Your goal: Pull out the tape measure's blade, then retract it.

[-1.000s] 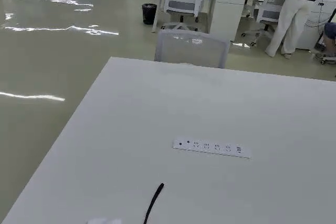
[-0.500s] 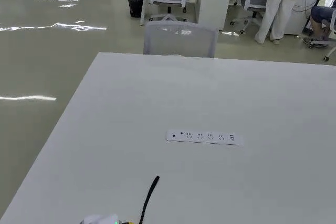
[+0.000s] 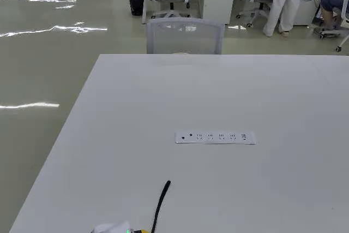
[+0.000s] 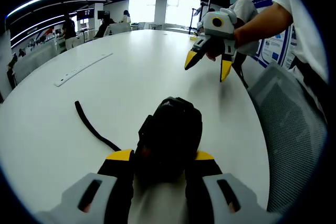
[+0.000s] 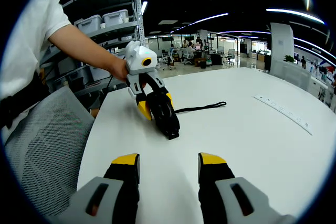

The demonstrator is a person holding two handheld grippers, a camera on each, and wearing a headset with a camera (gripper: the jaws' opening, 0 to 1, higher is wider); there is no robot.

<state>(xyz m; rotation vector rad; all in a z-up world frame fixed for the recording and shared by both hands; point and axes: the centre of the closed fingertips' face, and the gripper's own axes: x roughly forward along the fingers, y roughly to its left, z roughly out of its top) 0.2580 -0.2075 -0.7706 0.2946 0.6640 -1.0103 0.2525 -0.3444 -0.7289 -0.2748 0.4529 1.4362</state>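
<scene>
My left gripper (image 4: 161, 157) is clamped on the black tape measure (image 4: 170, 129). It rests on the white table (image 4: 157, 61) near my edge, with its black strap (image 4: 90, 125) trailing off to one side. My right gripper (image 5: 168, 160) hangs apart from it, jaws spread with nothing between them. I judge that only the grasp is done. No blade is out, so 2 steps are left: the pull and the retract. I can't make out the blade's hook on the dark case, and the head view's bottom edge cuts across a gripper and the strap.
</scene>
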